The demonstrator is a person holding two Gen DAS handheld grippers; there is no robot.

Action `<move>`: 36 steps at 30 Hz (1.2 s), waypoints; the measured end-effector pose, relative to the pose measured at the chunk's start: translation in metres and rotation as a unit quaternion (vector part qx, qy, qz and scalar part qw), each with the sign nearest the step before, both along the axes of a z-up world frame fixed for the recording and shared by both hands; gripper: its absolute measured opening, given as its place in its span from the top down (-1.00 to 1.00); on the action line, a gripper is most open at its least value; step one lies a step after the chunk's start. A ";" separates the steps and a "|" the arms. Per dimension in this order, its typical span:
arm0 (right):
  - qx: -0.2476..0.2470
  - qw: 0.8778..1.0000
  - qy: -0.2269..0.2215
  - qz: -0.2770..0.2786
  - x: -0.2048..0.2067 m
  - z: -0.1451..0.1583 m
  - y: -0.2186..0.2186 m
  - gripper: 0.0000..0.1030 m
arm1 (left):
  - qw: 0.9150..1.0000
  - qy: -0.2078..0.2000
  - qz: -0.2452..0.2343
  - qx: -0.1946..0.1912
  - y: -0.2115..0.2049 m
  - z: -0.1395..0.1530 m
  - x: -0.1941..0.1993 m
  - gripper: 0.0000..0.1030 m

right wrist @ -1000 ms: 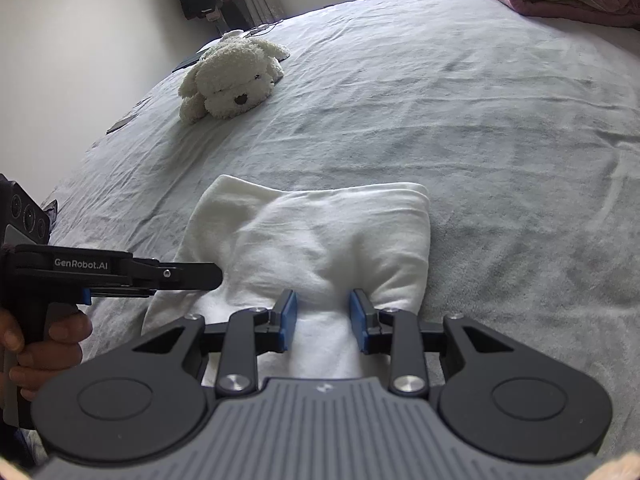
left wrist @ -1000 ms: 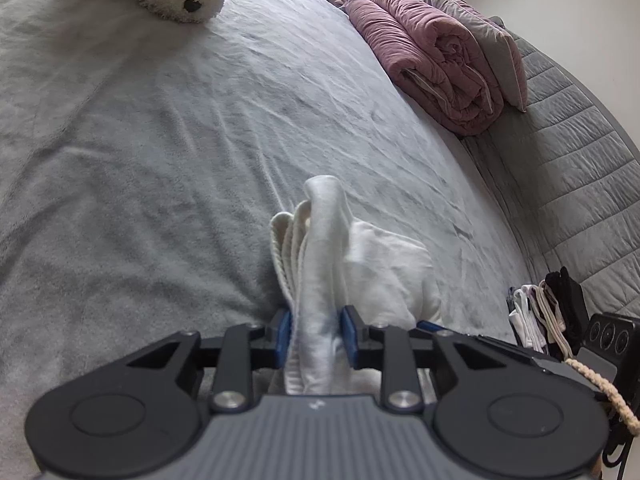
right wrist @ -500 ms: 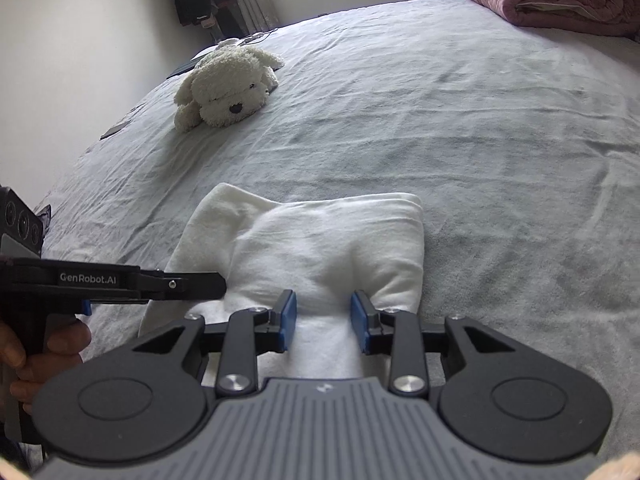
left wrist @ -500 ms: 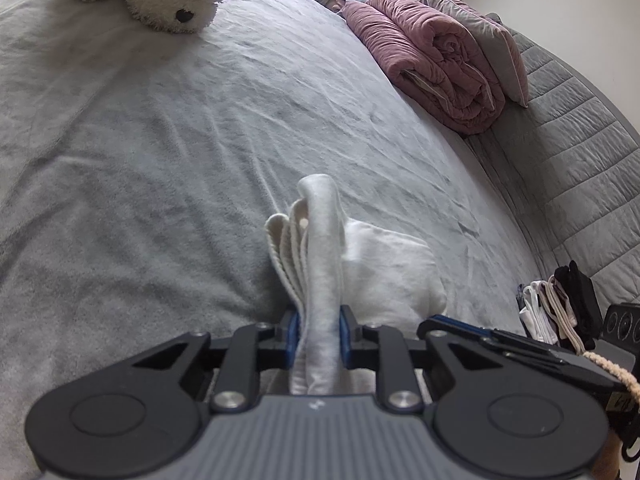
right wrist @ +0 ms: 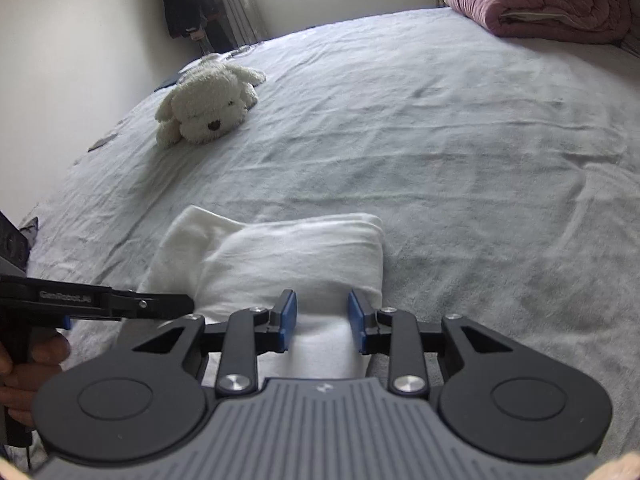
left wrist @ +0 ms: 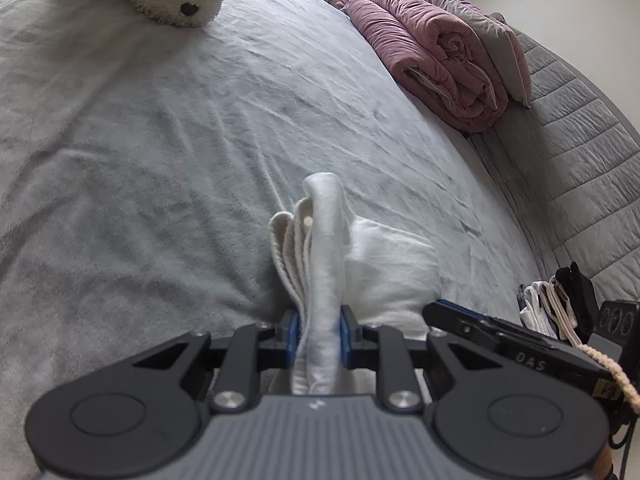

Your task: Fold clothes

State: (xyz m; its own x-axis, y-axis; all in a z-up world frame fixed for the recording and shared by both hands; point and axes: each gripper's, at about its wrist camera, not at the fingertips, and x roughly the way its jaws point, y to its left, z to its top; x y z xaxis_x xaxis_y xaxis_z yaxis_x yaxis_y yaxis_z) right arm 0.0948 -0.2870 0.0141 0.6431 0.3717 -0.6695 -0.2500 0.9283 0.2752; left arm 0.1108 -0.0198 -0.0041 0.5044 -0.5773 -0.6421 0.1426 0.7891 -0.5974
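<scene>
— Grey bedspread [right wrist: 440, 128] everywhere, wrinkled, with a pale wall and a window strip at twelve o'clock in the right wrist view. What lies on it?

— A folded white garment [right wrist: 288, 256], close in at six o'clock, resting flat on the bed. A plush dog [right wrist: 208, 108] sits well apart from it at ten o'clock, and a rolled pink quilt [right wrist: 536, 0] is up at one o'clock by the bed's far edge.

— And the right tool [right wrist: 322, 316]?

— Its blue pads [right wrist: 289, 314] stand either side of the garment's near edge, with white cloth between them. Whether they press on it or just straddle it, I cannot tell.

— The left one?

— Clenched. In the left wrist view the left tool [left wrist: 319, 336] pinches a bunched ridge of the same garment [left wrist: 326, 240] — several layered edges stand upright between the pads and run away toward twelve o'clock. The rest of the cloth slumps to the right of that ridge, on the bed.

— Anything else nearby?

— A small stack of folded clothes [left wrist: 556, 300], white and black, at three o'clock by the quilted grey headboard [left wrist: 580, 152]. A person's hand [right wrist: 24, 368] grips the left tool's handle at eight o'clock in the right wrist view.
</scene>
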 end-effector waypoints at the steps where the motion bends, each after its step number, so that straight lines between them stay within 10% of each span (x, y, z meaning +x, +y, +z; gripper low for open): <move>1: -0.007 1.000 -0.003 -0.001 0.002 -0.004 0.003 0.40 | 1.000 0.001 0.001 -0.001 0.000 0.000 0.000 0.60; 17: -0.003 0.999 0.024 -0.049 -0.007 0.008 -0.015 0.31 | 1.000 0.017 0.006 -0.019 0.004 -0.003 0.003 0.57; 27: 0.189 0.970 0.125 -0.091 -0.009 -0.010 -0.064 0.28 | 0.999 0.024 0.006 -0.025 0.005 -0.005 0.005 0.57; 36: 0.223 0.962 0.135 -0.084 -0.009 -0.015 -0.055 0.28 | 1.000 0.021 0.004 -0.021 0.004 -0.004 0.004 0.57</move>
